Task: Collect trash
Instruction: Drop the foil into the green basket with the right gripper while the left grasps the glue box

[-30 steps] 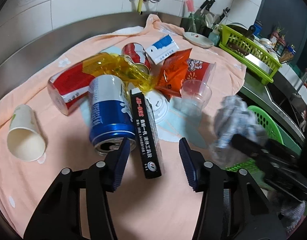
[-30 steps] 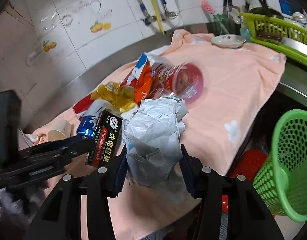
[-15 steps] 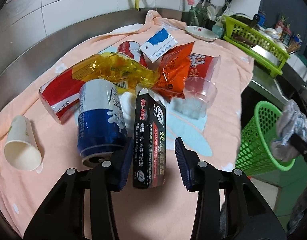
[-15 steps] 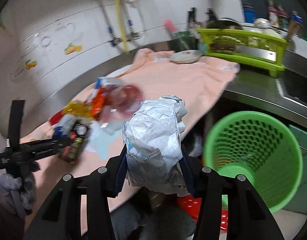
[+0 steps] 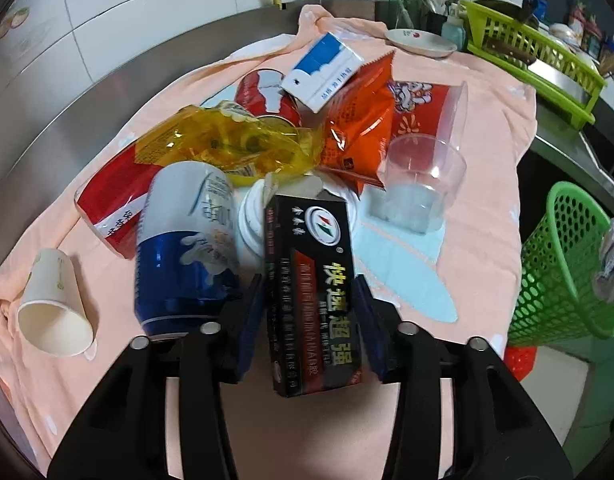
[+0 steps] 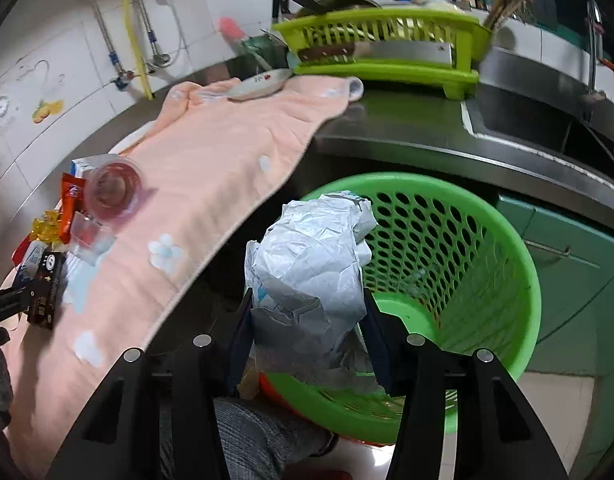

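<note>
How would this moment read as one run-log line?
left claw: opening, black box between pads | right claw: opening, crumpled paper over green basket

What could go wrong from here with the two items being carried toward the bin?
The crumpled paper sits over the near rim of the green basket, and the right gripper is opening, so it could drop outside. The left gripper, also opening, may lose the tilted black box beside the blue can.
</note>
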`<state>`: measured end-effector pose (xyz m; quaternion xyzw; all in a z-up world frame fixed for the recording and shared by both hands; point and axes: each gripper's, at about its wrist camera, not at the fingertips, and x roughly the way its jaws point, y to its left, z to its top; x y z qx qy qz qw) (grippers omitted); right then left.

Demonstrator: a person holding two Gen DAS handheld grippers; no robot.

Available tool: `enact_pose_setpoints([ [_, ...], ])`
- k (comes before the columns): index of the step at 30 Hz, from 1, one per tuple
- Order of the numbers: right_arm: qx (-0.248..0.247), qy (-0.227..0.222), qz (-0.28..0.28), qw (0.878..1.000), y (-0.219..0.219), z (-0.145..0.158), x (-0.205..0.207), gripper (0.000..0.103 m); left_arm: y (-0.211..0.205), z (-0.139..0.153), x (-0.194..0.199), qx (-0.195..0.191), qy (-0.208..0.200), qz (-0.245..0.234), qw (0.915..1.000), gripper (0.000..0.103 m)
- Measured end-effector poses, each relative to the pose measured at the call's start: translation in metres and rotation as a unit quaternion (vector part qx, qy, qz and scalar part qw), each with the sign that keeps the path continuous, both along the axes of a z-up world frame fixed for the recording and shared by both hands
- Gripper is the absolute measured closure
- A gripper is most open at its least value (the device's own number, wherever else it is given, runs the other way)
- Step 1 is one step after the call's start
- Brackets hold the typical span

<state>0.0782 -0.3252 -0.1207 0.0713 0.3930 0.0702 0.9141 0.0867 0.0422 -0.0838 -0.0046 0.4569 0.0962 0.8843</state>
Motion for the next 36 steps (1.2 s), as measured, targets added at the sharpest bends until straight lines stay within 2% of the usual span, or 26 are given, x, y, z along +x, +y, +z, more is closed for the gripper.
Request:
enact_pose_setpoints([
  [4, -0.01, 0.008, -0.017, 1.0, -0.012, -0.009, 0.005, 0.045, -0.003, -0.001, 0.003, -0.003, 0.003, -0.005, 1.0, 0.04],
  [8, -0.01, 0.013, -0.03, 0.999, -0.021, -0.014, 0.007, 0.042, -0.005, -0.004, 0.007, 0.005, 0.004, -0.004, 1.0, 0.039],
  [10, -0.004, 0.014, -0.036, 0.999, -0.026, -0.015, 0.007, 0.036, -0.005, -0.005, 0.01, 0.004, 0.007, 0.0, 1.0, 0.039],
  [11, -0.002, 0.013, -0.04, 0.999, -0.029, -0.015, 0.006, 0.029, -0.006, -0.007, 0.011, 0.003, 0.009, 0.001, 1.0, 0.04],
  [15, -0.003, 0.002, -0.044, 0.999, -0.032, -0.01, 0.002, 0.028, -0.005, -0.009, 0.013, 0.004, 0.01, 0.009, 0.9999, 0.046],
  [18, 0.003, -0.005, -0.046, 0.999, -0.035, -0.005, -0.001, 0.028, -0.003, -0.009, 0.015, 0.006, 0.01, 0.017, 0.9998, 0.059],
  [26, 0.016, -0.025, -0.041, 0.999, -0.038, 0.009, -0.015, 0.027, -0.001, 0.002, 0.001, -0.006, 0.0, 0.023, 0.9997, 0.059],
  [29, 0.015, -0.039, -0.041, 0.998, -0.043, 0.017, -0.023, 0.027, -0.007, 0.018, -0.015, -0.032, -0.013, 0.001, 0.9994, 0.059],
  [32, 0.012, -0.051, -0.052, 0.997, -0.053, 0.023, -0.031, 0.027, -0.026, 0.039, -0.027, -0.041, -0.037, -0.04, 0.9977, 0.059],
  [34, 0.011, -0.059, -0.064, 0.996, -0.063, 0.027, -0.036, 0.026, -0.043, 0.051, -0.028, -0.057, -0.05, -0.073, 0.9945, 0.059],
  [36, 0.012, -0.064, -0.077, 0.995, -0.071, 0.029, -0.04, 0.026, -0.07, 0.063, -0.02, -0.078, -0.063, -0.12, 0.9878, 0.059],
])
